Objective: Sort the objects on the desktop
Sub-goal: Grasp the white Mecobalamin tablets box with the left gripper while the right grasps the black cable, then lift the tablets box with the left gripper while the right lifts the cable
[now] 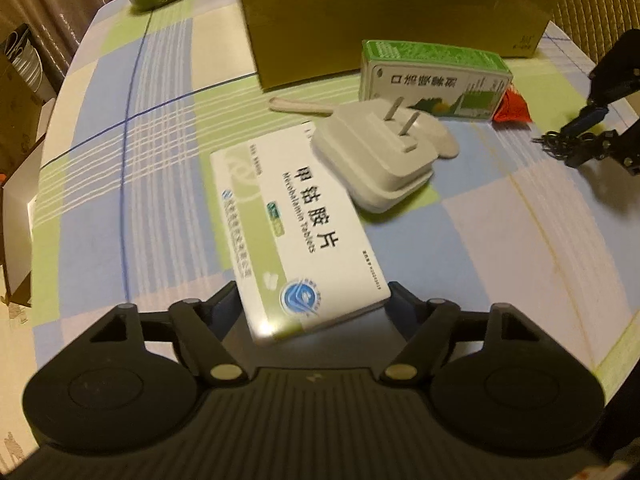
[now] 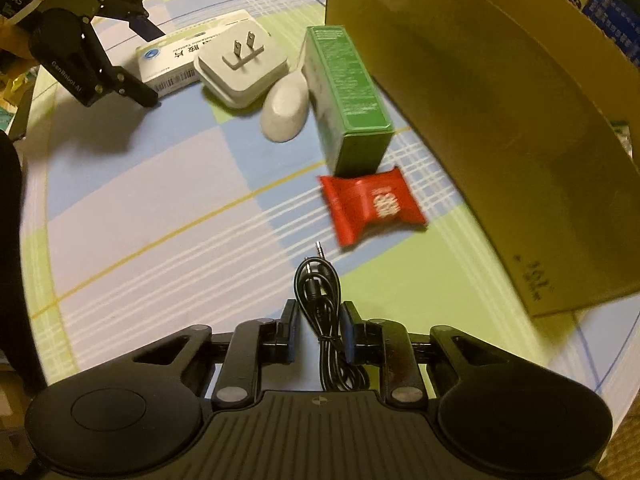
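My left gripper (image 1: 312, 300) is shut on the near end of a white and green medicine box (image 1: 296, 236); the box's far end lies by a white plug adapter (image 1: 376, 156). The same box shows in the right wrist view (image 2: 176, 60) between the left gripper's fingers (image 2: 136, 90). My right gripper (image 2: 319, 330) is shut on a coiled black audio cable (image 2: 318, 292), with its jack pointing forward. A red snack packet (image 2: 374, 206), a green box (image 2: 346, 96) and a white oval object (image 2: 286, 106) lie ahead of it.
A large open cardboard box (image 2: 500, 120) stands at the right in the right wrist view, and at the back in the left wrist view (image 1: 392, 12). The checked tablecloth (image 2: 160, 208) covers a round table. A pale stick (image 1: 300, 106) lies by the cardboard box.
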Motion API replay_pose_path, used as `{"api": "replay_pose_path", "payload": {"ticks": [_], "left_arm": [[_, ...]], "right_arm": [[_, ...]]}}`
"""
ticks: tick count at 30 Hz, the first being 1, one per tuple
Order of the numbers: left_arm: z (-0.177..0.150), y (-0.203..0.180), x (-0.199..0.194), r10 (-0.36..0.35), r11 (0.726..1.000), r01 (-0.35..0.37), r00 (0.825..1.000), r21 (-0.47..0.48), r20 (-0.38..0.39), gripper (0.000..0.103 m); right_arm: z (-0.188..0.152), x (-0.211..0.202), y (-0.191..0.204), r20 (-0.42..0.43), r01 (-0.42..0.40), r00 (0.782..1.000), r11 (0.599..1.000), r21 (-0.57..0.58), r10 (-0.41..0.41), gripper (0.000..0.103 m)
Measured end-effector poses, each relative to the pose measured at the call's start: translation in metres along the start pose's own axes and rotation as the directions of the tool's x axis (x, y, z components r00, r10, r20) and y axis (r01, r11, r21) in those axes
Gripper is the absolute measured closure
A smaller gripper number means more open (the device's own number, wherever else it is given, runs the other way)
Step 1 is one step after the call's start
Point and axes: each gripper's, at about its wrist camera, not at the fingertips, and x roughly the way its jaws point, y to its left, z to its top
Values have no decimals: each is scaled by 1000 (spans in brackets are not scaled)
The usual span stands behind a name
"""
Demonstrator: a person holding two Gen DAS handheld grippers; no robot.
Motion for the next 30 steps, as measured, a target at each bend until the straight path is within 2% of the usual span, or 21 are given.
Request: {"api": "replay_pose_path", "payload": {"ticks": [3, 6, 13, 15, 16, 18, 22, 26, 30], "left_arm": [[-6, 9, -4, 3, 1000, -3, 1000, -21, -8, 30], [-10, 14, -9, 0, 998, 0, 1000, -56, 13, 24], [9, 16, -2, 8, 995, -1, 998, -99, 70, 23], [15, 15, 2, 4, 995, 3, 997, -104, 76, 27], [16, 16, 4, 6, 995, 2, 997, -103, 76, 33], [17, 16, 5, 11, 995, -4, 997, -99, 75, 34], [5, 14, -1, 5, 998, -1, 998, -66, 59, 35], [-20, 11, -15, -12, 1000, 13, 999, -13, 30, 35], [-36, 12, -23, -7, 1000, 8, 1000, -19, 22, 35]], "right_arm": [[-4, -1, 0, 5, -10, 1000, 997, 70, 9, 84], [-5, -1, 0, 13, -3, 1000, 990, 142, 1, 84], [-5, -1, 2, 30, 6, 999, 976, 220, -13, 84], [-5, 0, 3, 33, 10, 999, 973, 230, -18, 84], [-6, -1, 4, 34, 12, 999, 972, 233, -20, 84], [-8, -3, 4, 36, 13, 999, 971, 240, -23, 84], [-10, -4, 7, 32, 14, 999, 971, 238, -22, 84], [-15, -8, 12, 36, 7, 999, 969, 247, -17, 84], [-20, -7, 14, 53, -11, 999, 955, 295, -5, 84]]}}
